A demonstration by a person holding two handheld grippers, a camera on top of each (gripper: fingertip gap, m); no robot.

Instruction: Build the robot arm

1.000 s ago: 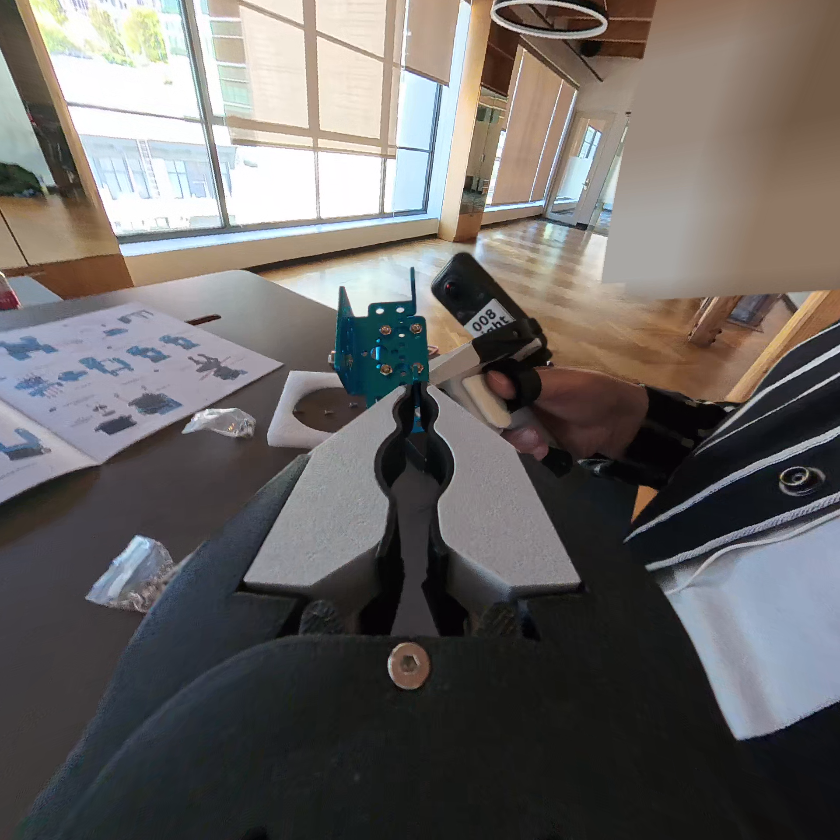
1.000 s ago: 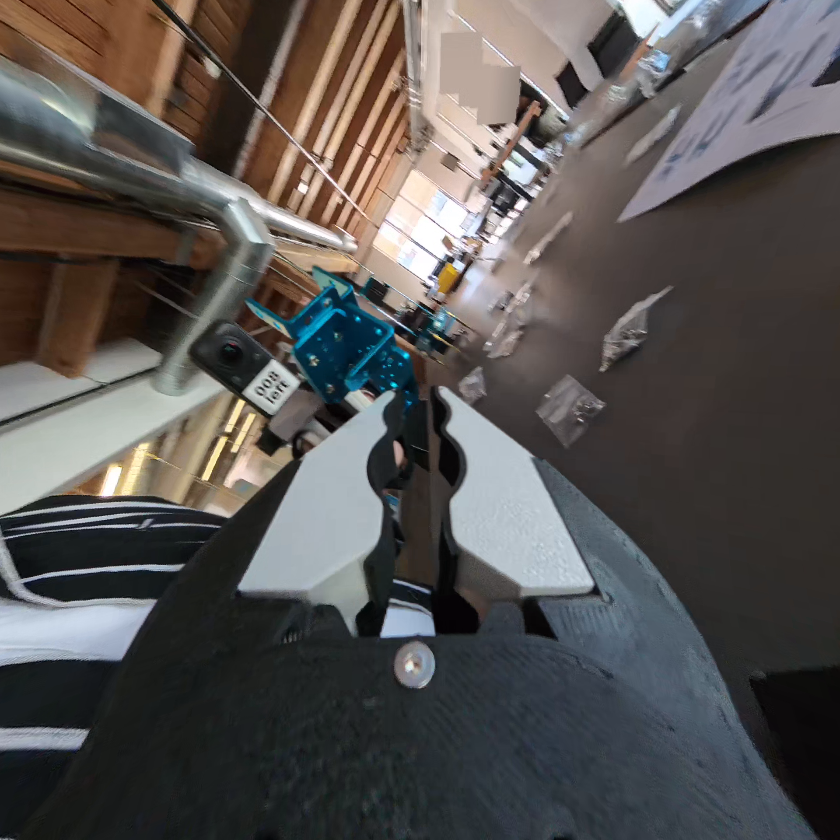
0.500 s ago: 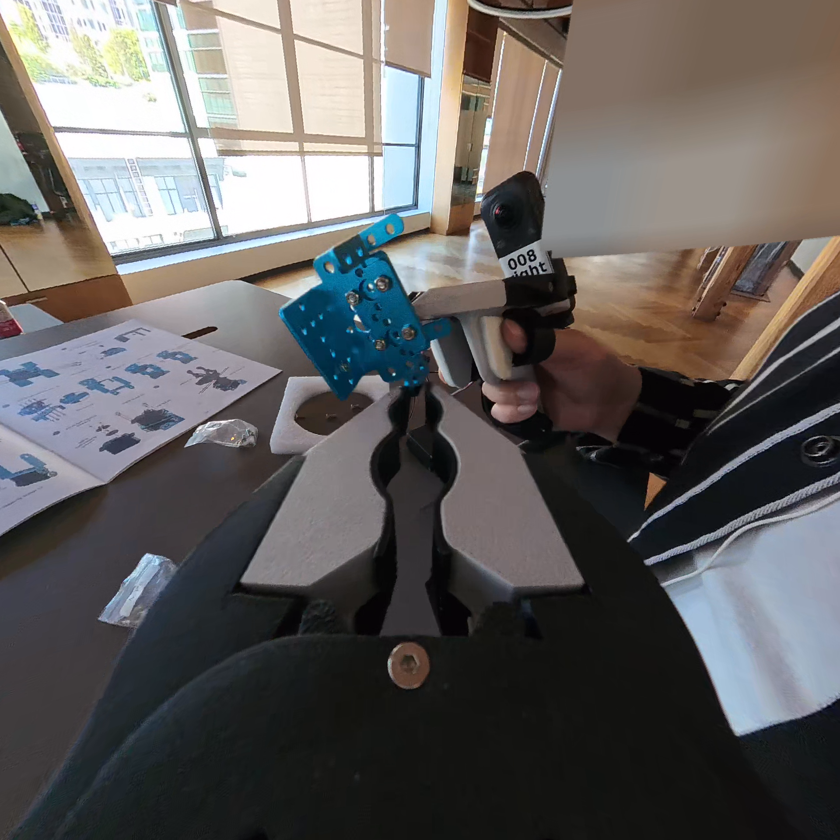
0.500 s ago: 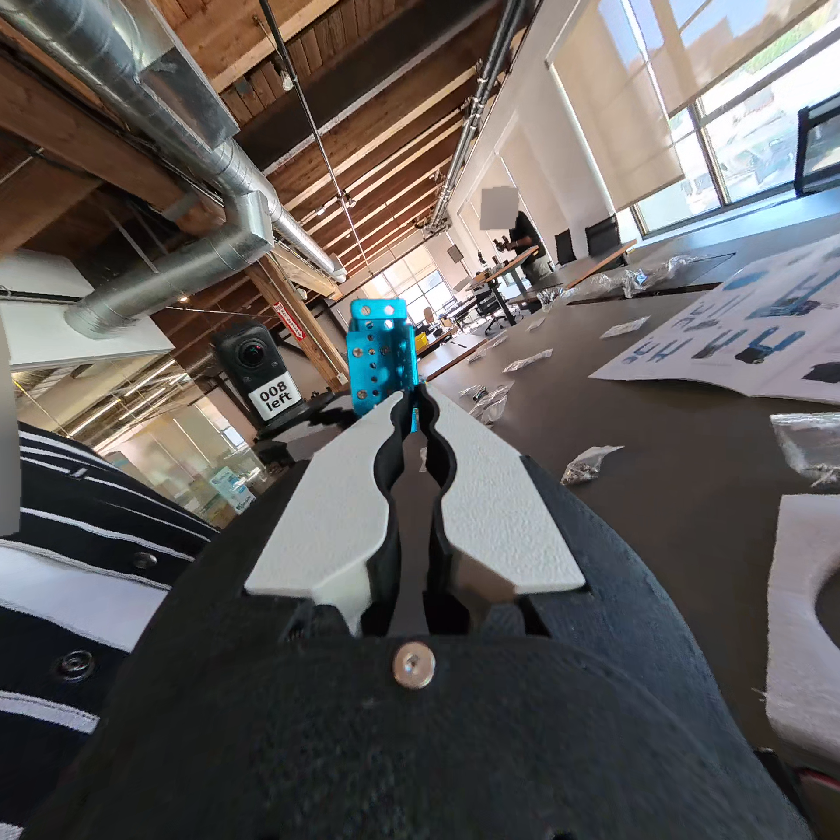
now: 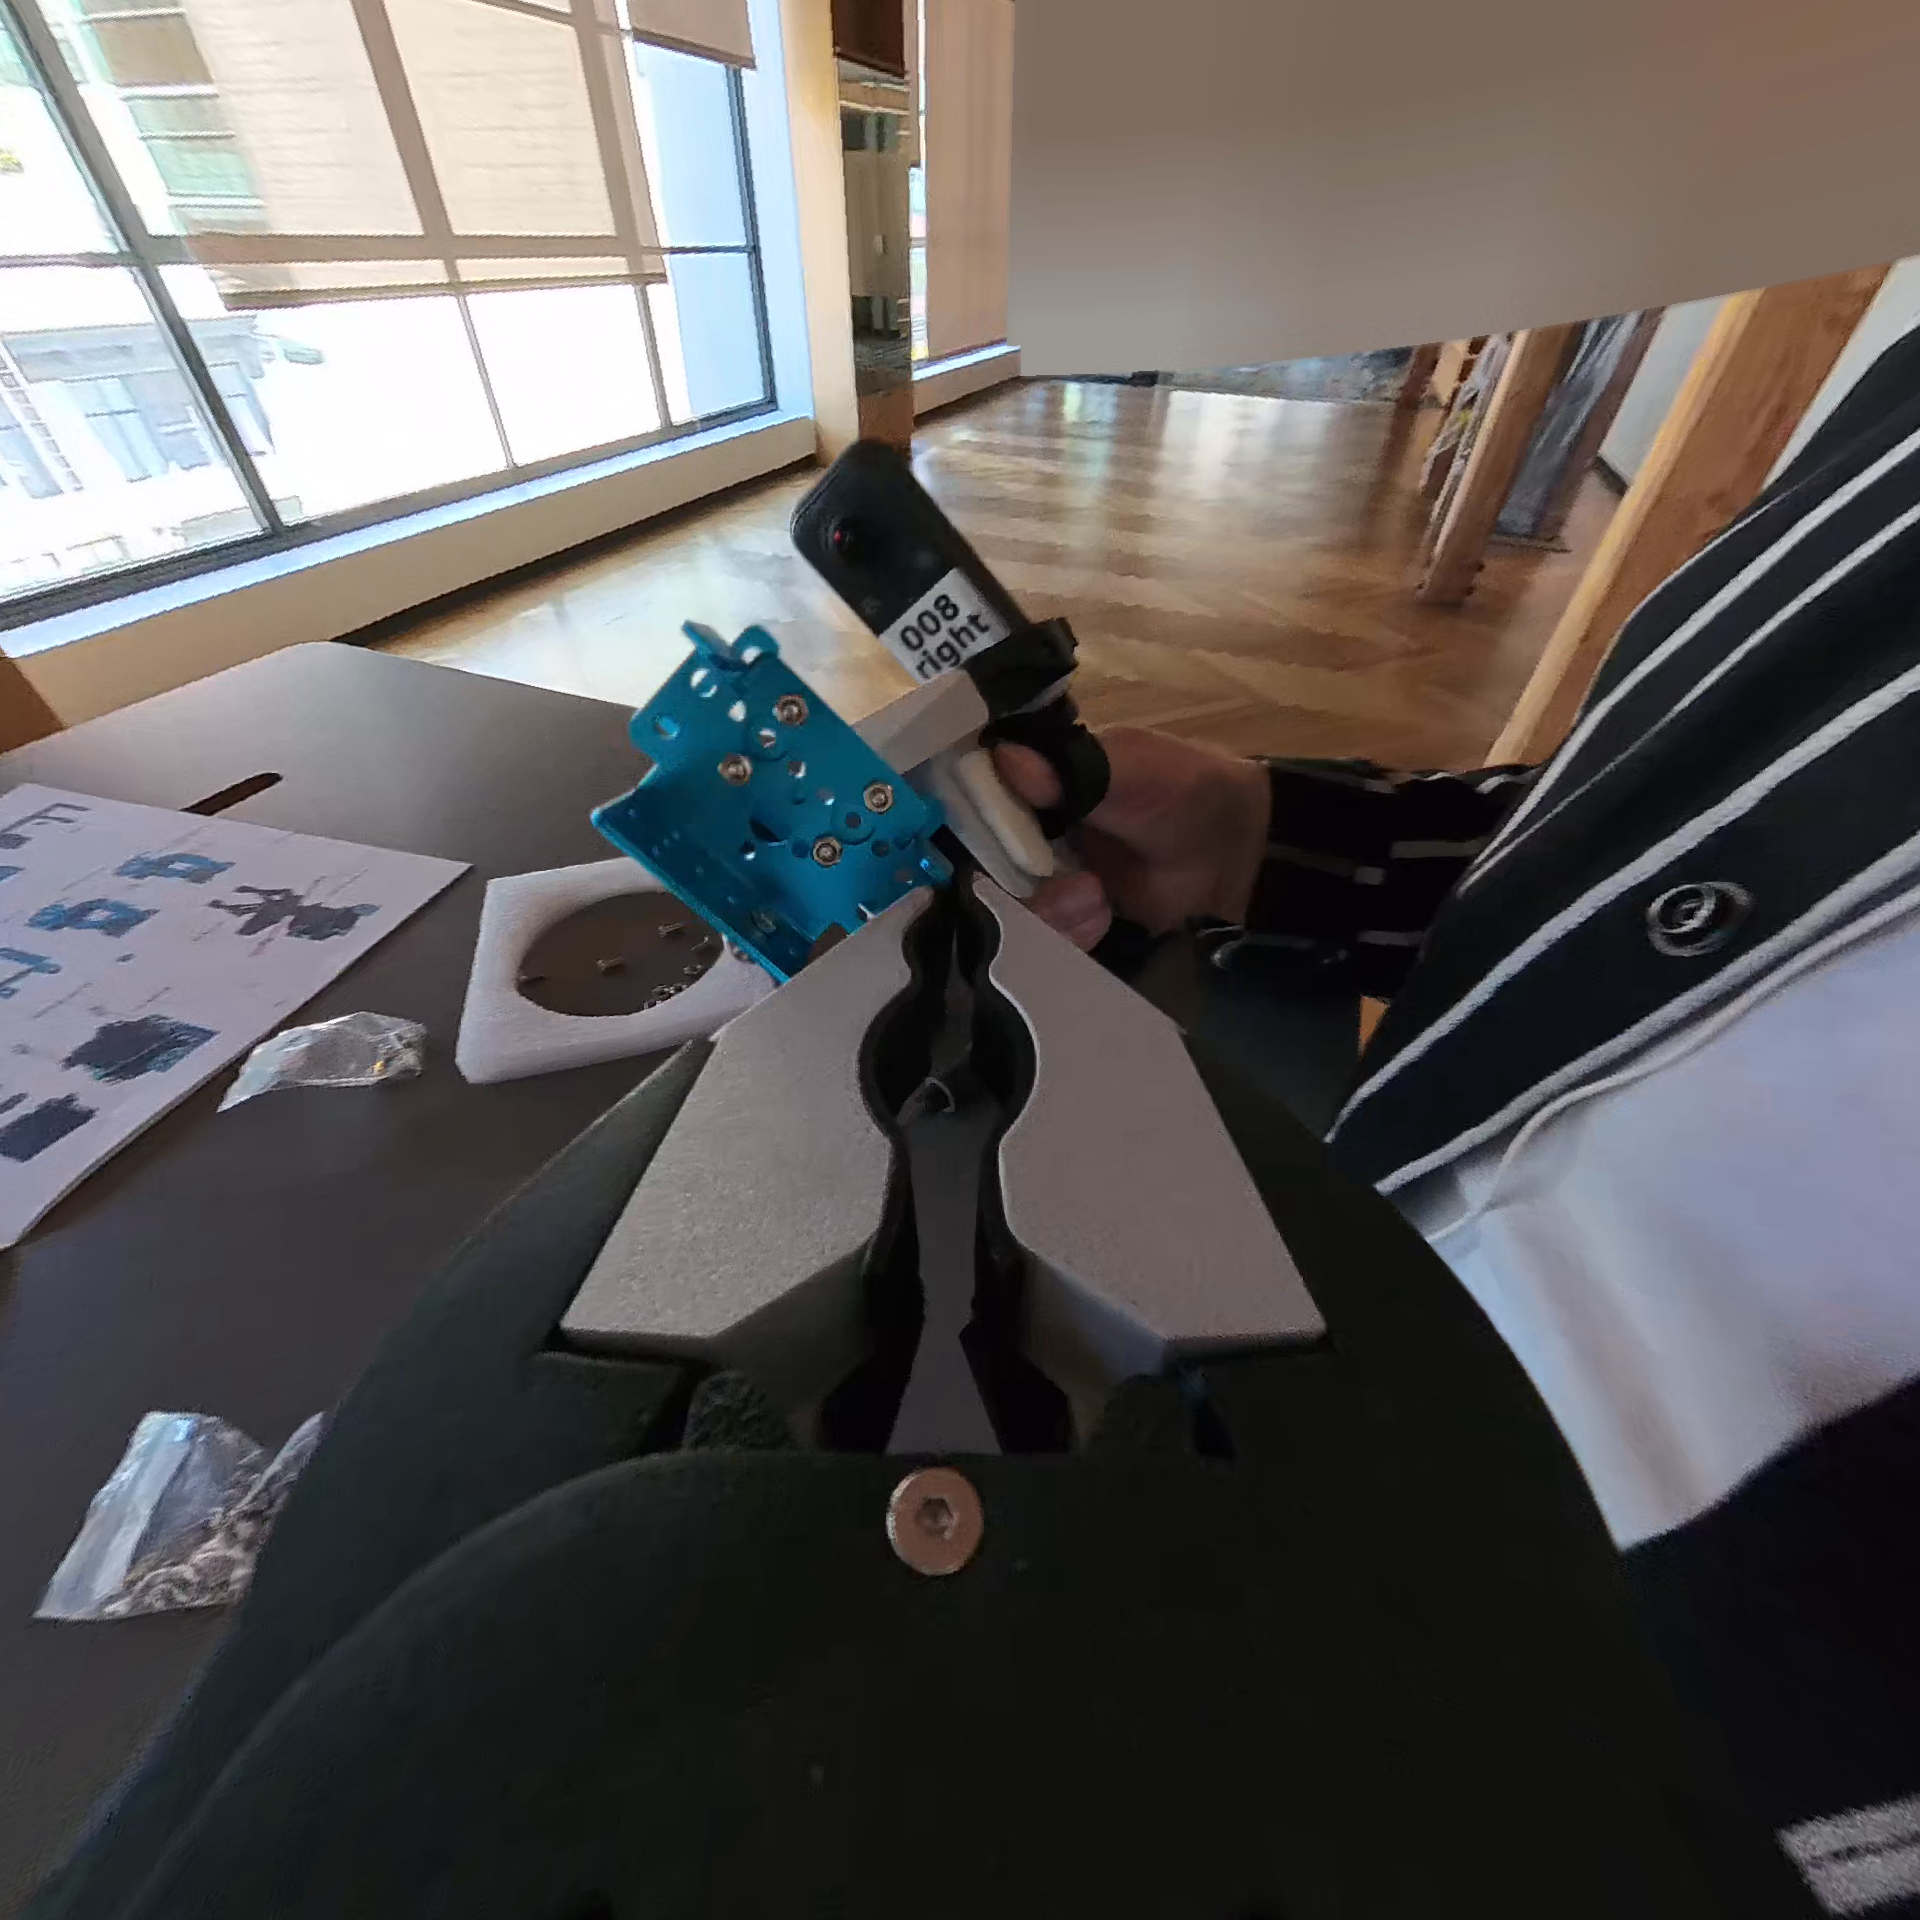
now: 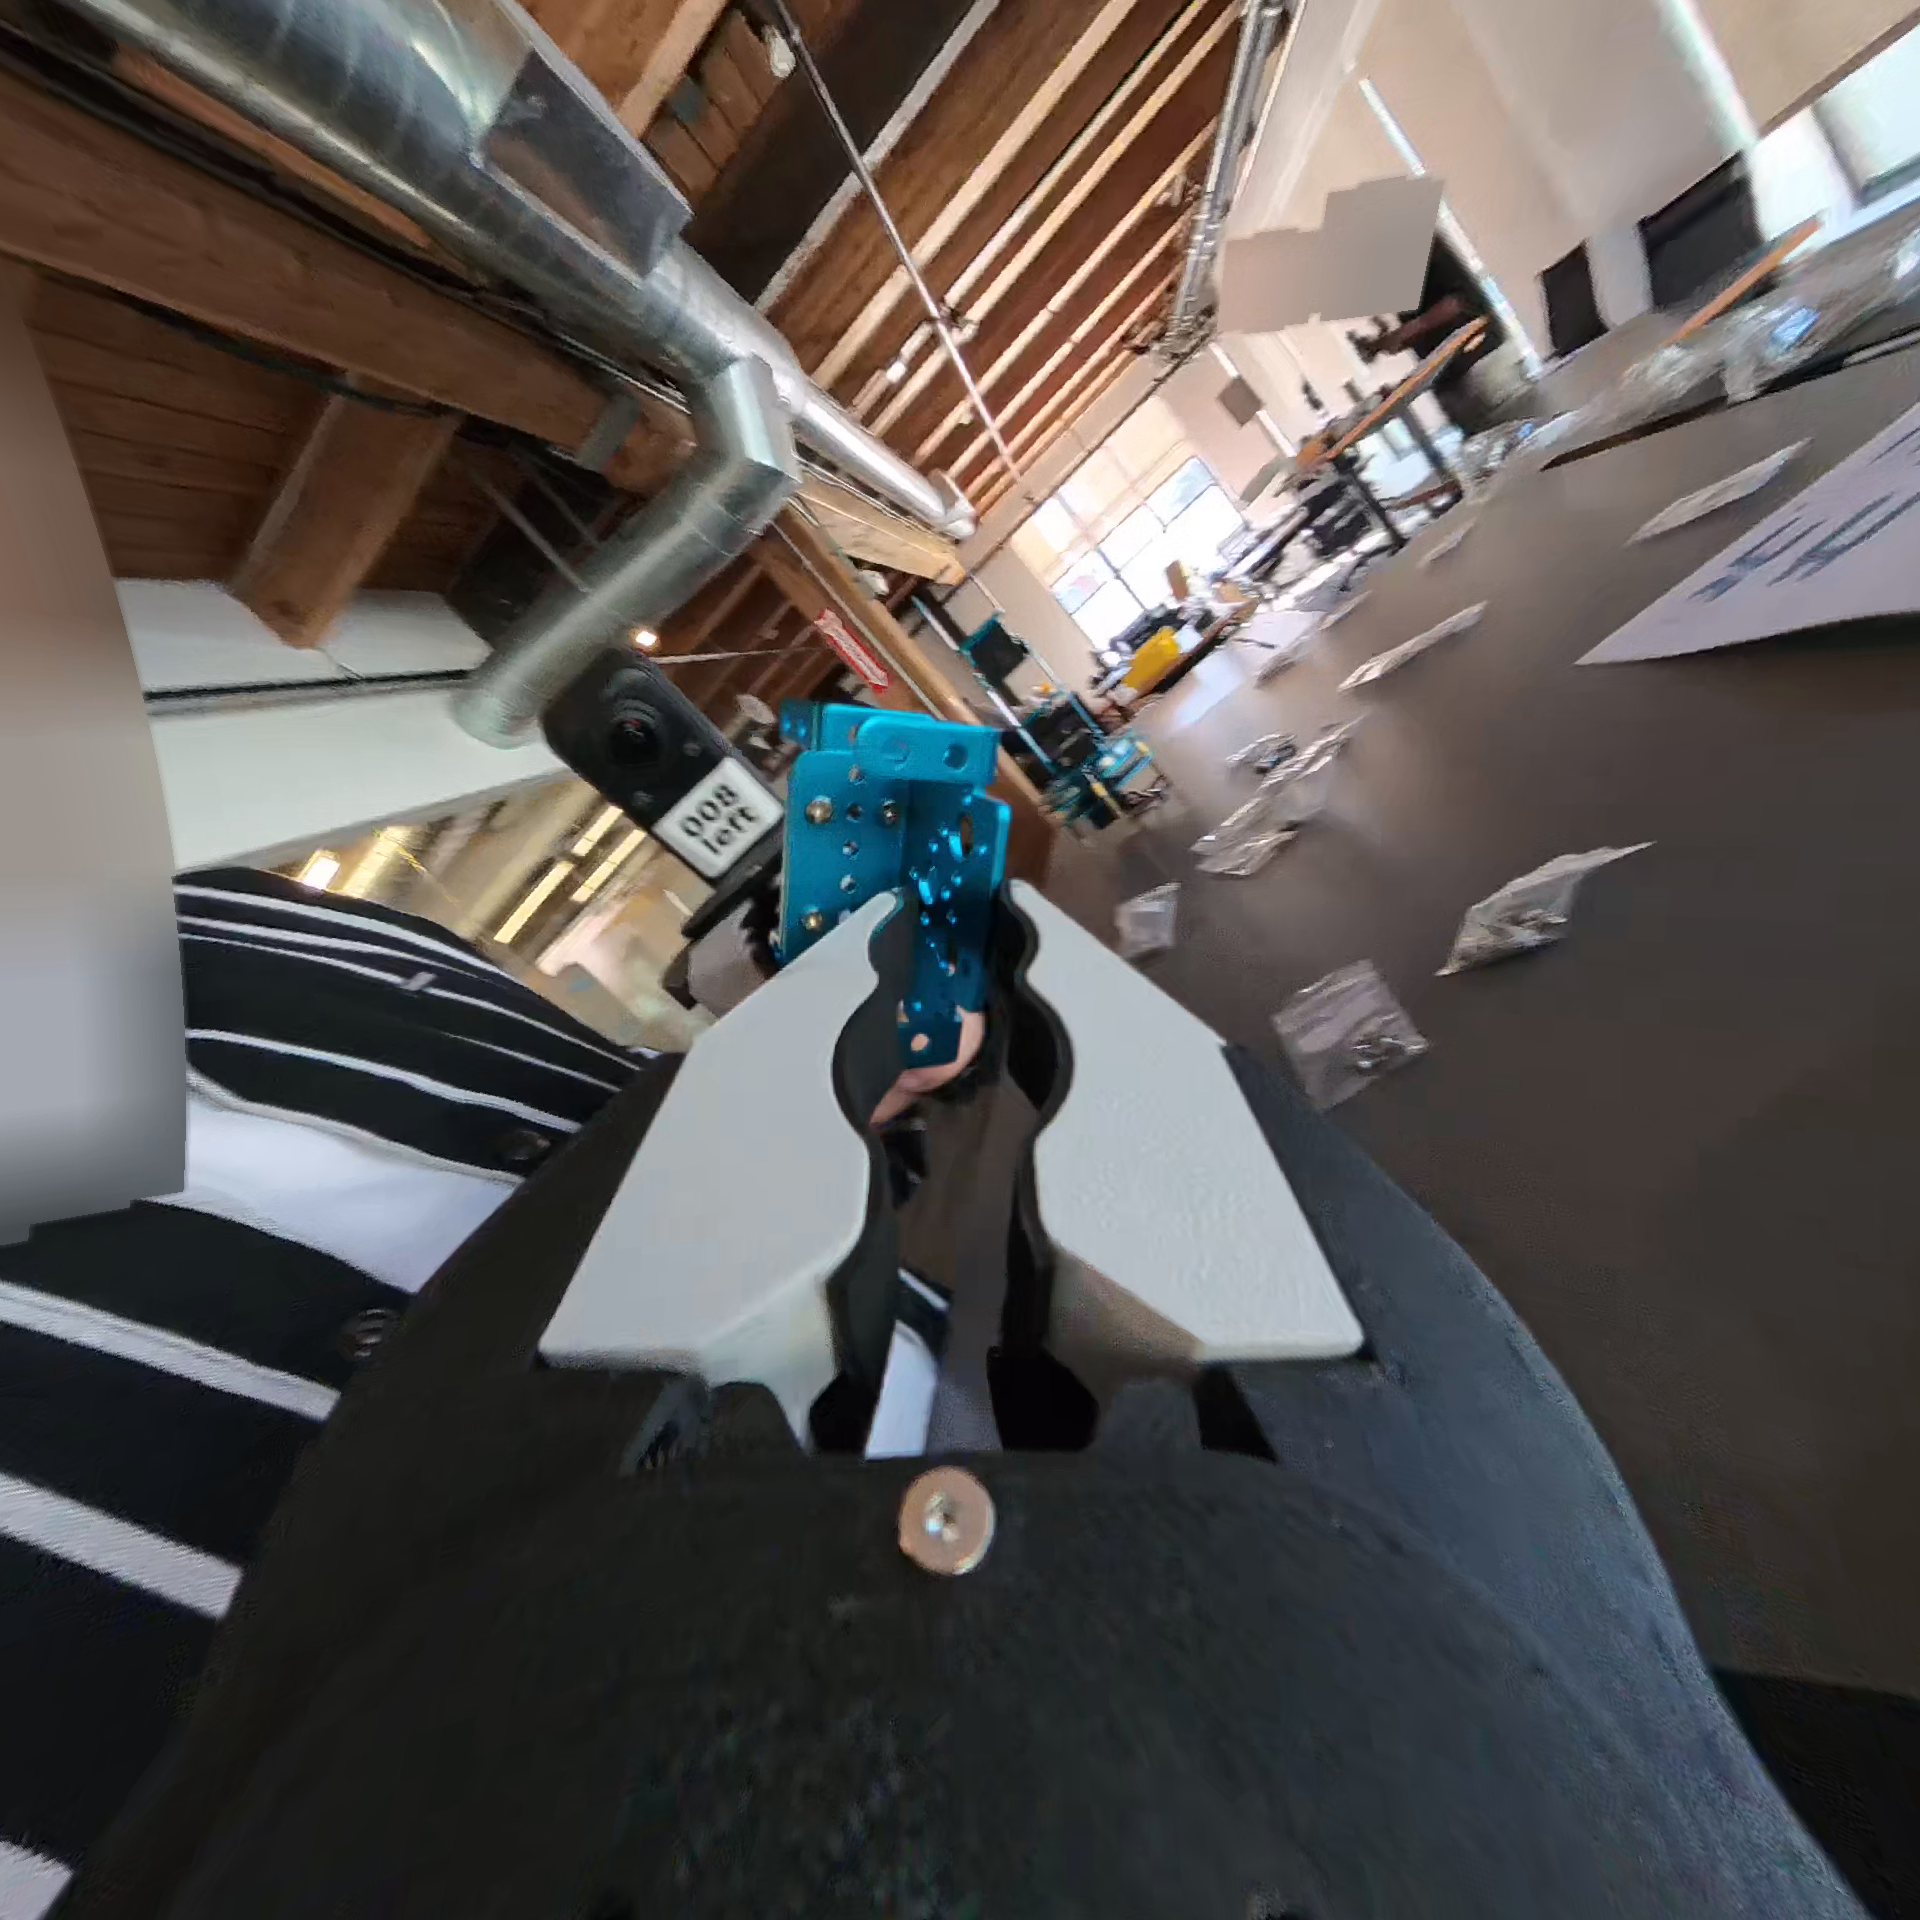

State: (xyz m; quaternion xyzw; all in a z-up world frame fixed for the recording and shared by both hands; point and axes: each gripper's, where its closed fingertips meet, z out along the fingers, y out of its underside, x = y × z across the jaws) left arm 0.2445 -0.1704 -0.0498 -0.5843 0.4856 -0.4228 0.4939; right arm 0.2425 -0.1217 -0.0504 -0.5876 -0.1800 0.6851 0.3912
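Note:
A blue perforated metal bracket assembly (image 5: 769, 810) with silver screws is held in the air above the dark table (image 5: 312, 1195). My left gripper (image 5: 951, 899) is shut, its tips pinching the bracket's lower right corner. My right gripper (image 6: 951, 914) is shut on a thin blue plate of the same bracket (image 6: 883, 821). In the left wrist view the right gripper (image 5: 925, 727) comes in from the right, held by a hand. In the right wrist view the left gripper's fingers (image 6: 727, 940) sit behind the bracket.
A white foam block (image 5: 499, 997) with a round hole holding small screws lies on the table. An instruction sheet (image 5: 156, 935) and small plastic bags (image 5: 322, 1049) lie to the left. Several more bags (image 6: 1351, 1029) are scattered farther along. A striped sleeve (image 5: 1558, 831) is at the right. Left tips to right tips: about 5 cm.
The bracket has been turned between both grippers, from upright to tilted and then to another angle. The right gripper has rolled with it. Both grips have stayed shut.

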